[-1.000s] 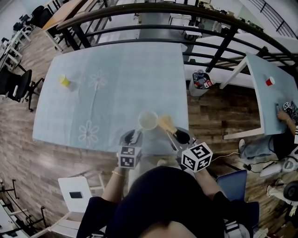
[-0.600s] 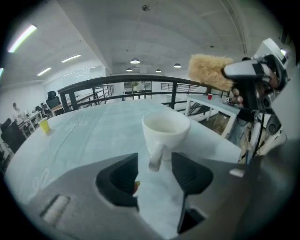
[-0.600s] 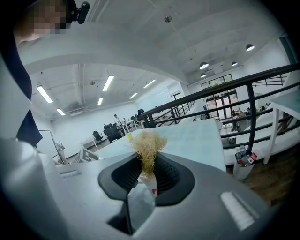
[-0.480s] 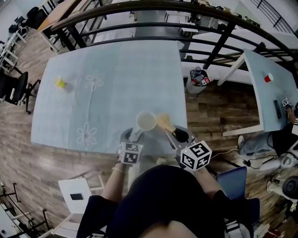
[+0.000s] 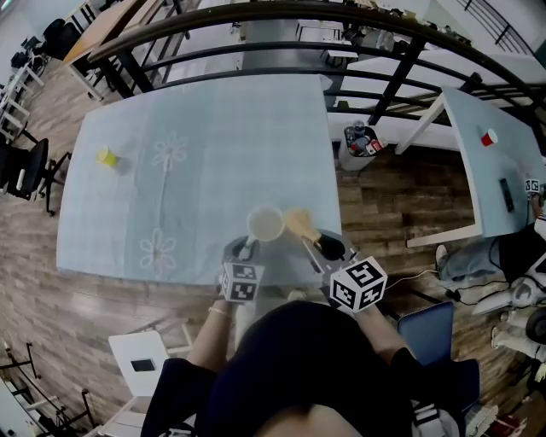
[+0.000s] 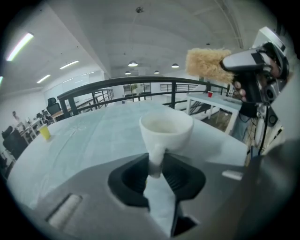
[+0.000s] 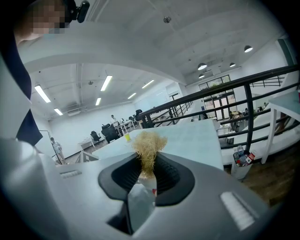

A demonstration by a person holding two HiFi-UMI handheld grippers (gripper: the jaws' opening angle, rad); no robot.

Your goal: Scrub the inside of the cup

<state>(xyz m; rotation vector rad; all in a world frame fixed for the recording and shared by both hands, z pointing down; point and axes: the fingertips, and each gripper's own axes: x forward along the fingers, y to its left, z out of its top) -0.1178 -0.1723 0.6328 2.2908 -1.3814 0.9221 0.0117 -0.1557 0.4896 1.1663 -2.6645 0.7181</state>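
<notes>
Left gripper (image 6: 156,171): my jaws are closing on the side handle (image 6: 156,158) of the white round cup (image 6: 166,127). The handle sits between the pads, and both pads press on it.
Cup position: upright, mouth up, near the front edge of the pale blue flower-patterned tablecloth (image 5: 213,145). The handle points toward me. The inside shows pale, and I cannot tell whether anything is in it.
Right gripper (image 7: 146,176): my jaws are clamped on the lower part of the tan fibrous scrub brush (image 7: 148,144). Its frayed tuft stands out past the jaw tips.
Brush position: outside the cup. In the head view the tuft lies just beside the cup's rim, on my right. In the left gripper view it hangs higher than the rim and apart from it.
Gripper spacing: both grippers sit side by side at the table's front edge, with the cup ahead of the left one.
Small yellow cup (image 5: 105,157): near the table's far left edge, well apart from the white cup.
Dark metal railing (image 5: 256,17): runs beyond the table's far side.
</notes>
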